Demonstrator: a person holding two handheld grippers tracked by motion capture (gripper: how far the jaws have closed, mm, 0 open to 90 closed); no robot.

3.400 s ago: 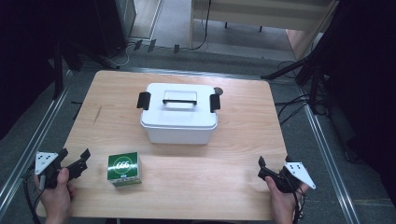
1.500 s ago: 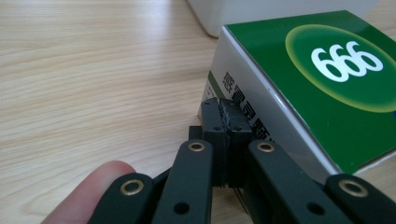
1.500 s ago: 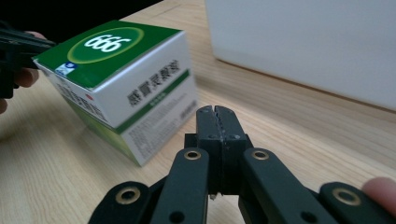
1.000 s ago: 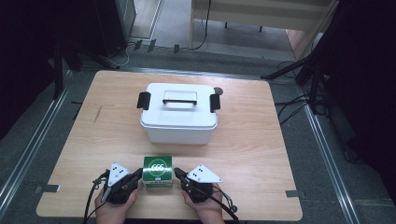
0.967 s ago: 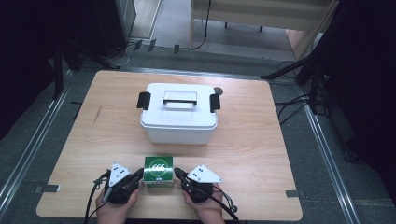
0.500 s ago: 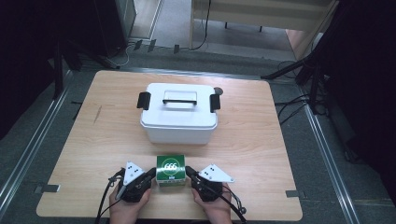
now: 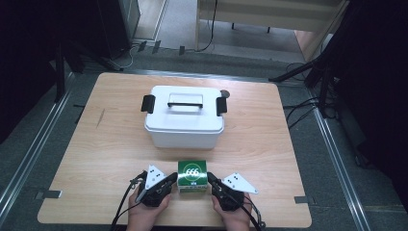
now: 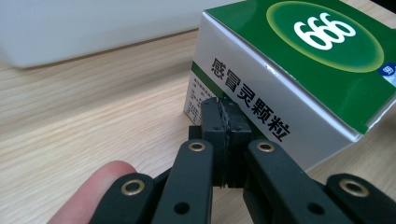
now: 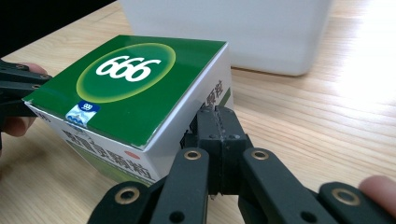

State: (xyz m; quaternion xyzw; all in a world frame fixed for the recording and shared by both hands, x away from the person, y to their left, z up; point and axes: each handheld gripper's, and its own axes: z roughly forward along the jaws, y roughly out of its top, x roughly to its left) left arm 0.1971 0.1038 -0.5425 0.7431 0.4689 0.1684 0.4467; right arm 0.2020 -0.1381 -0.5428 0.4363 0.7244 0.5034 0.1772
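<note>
Both grippers clenched, pressing a green box from either side.

Left gripper (image 7: 169, 179) and right gripper (image 7: 211, 180): jaws closed on nothing, tips against the left and right faces of the box (image 7: 192, 176), squeezed between them. Box sits on the table (image 7: 106, 139) near the near edge, centre, just near of the white bin (image 7: 184, 118).

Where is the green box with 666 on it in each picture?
High view: the green box sits near the table's front edge, between the two grippers, just in front of the white bin.
Left gripper view: it is at the upper right, past the shut jaws.
Right gripper view: it is at the left and centre, beside the shut jaws.
Shared landmark: the white bin stands behind the box in every view.
</note>
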